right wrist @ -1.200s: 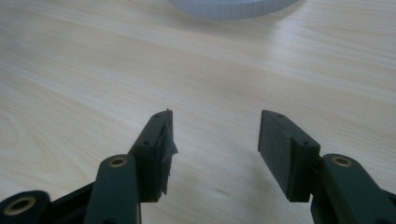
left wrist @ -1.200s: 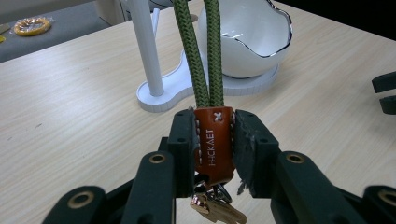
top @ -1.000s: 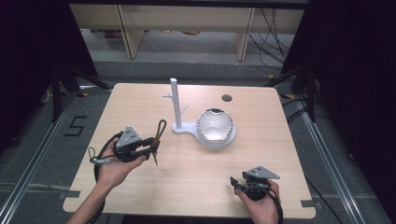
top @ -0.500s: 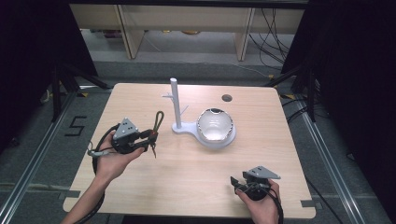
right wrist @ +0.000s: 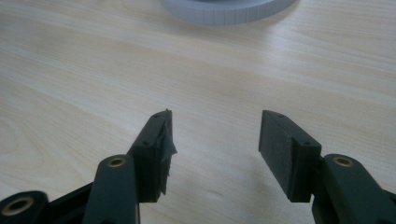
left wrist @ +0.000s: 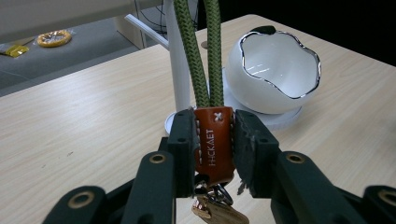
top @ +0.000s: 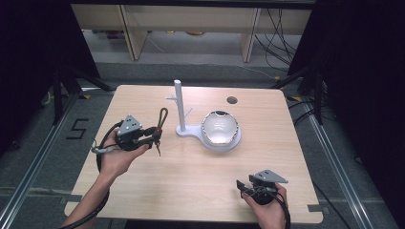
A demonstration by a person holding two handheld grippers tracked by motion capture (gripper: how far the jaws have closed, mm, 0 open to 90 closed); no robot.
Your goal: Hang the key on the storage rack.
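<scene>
Right gripper (top: 244, 187) rests at the near right of the tabletop (top: 200, 191), unmoved over the last second, its fingers (right wrist: 156, 149) wide apart and empty. Left gripper (top: 152, 137) has risen slightly and shifted right toward the stand (top: 179, 107); its fingers (left wrist: 184, 149) are clamped on the keyring (left wrist: 214, 142) by its leather tab, green loop upright. Judgement: keyring is being carried for hanging on a stand peg. Bowl (top: 219, 129) sits beside the stand, further right.

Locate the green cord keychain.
The green cord keychain sits clamped in the left gripper, at the high view's left, raised beside the white stand.
</scene>
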